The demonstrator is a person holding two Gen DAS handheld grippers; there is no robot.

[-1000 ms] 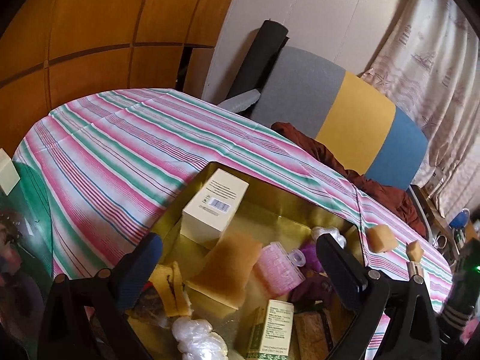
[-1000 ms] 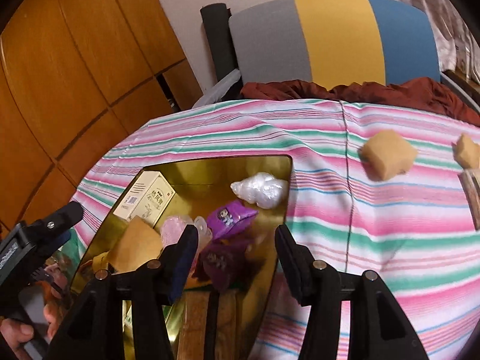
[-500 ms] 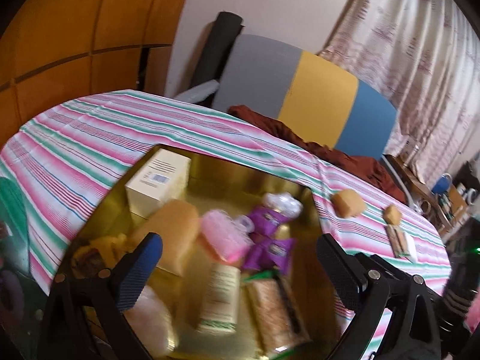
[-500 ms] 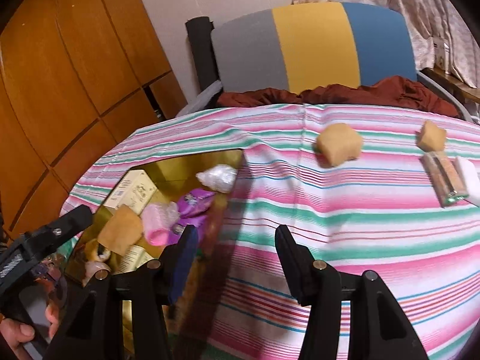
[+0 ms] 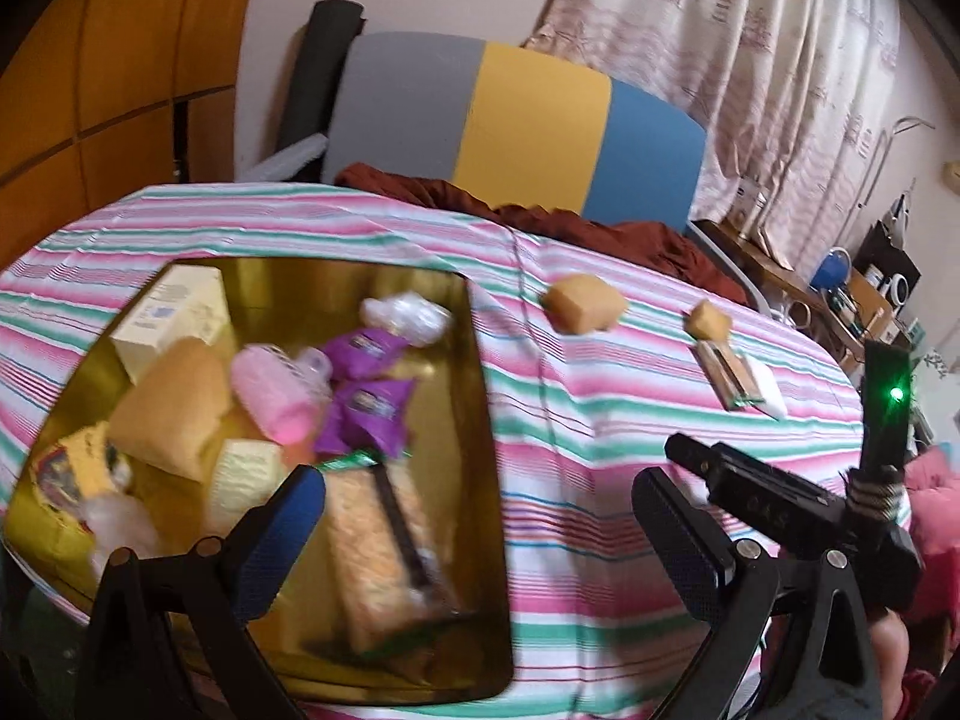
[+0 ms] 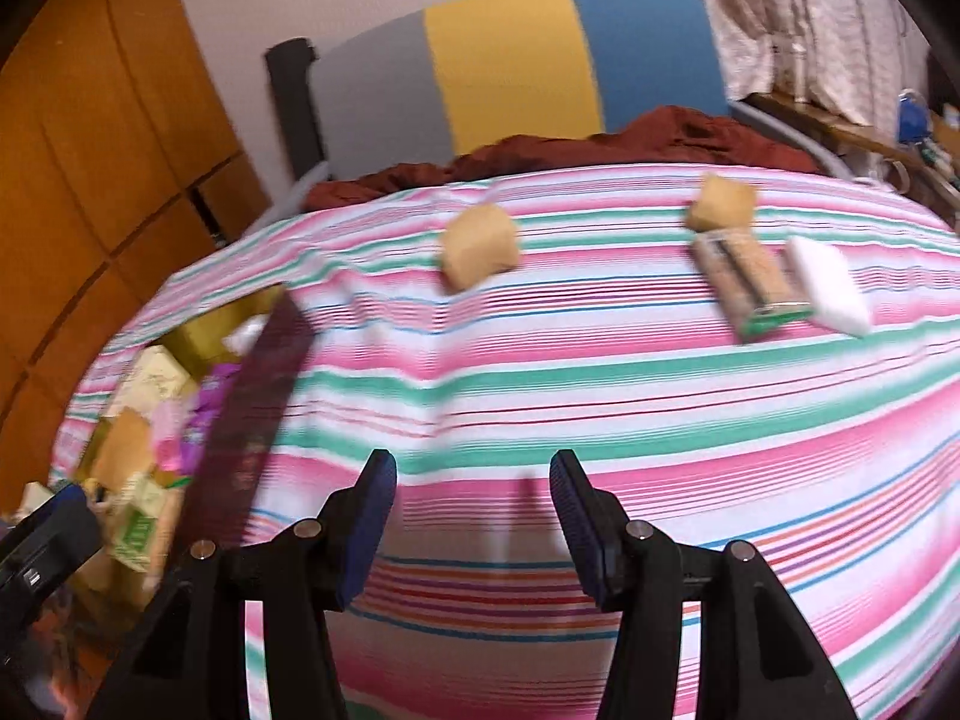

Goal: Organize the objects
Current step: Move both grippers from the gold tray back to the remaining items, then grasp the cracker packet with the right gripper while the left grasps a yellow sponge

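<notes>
So both tools are empty right now. The left tool (image 5: 480, 534) hangs over the near edge of the gold tin (image 5: 480, 420), fingers spread wide with nothing between them. The right tool (image 6: 474, 516) is over open striped cloth (image 6: 600, 372), also spread apart and holding nothing.

The tin sits on the left side of the desk and it's pretty stuffed: a cream box (image 5: 174, 312) at the far left corner, a big tan sponge (image 5: 174, 408) just in front of it, a pink hair roller (image 5: 273, 396) beside that, two purple packets (image 5: 366, 396) in the middle, a crinkly clear wrapper (image 5: 408, 315) at the back, and a long cracker pack (image 5: 384, 558) lying along the near right side.

Still out on the cloth, well apart from the tin: a tan sponge chunk (image 6: 480, 246) nearest the tin, then further right a smaller sponge cube (image 6: 720, 207), touching or just behind a second cracker pack (image 6: 753, 279), with a white block (image 6: 828, 285) right beside that pack.

Behind the desk there's a grey, yellow and blue chair back (image 6: 516, 60) with a dark red cloth (image 6: 600, 147) bunched in front of it. Everything's a bit motion blurred.
</notes>
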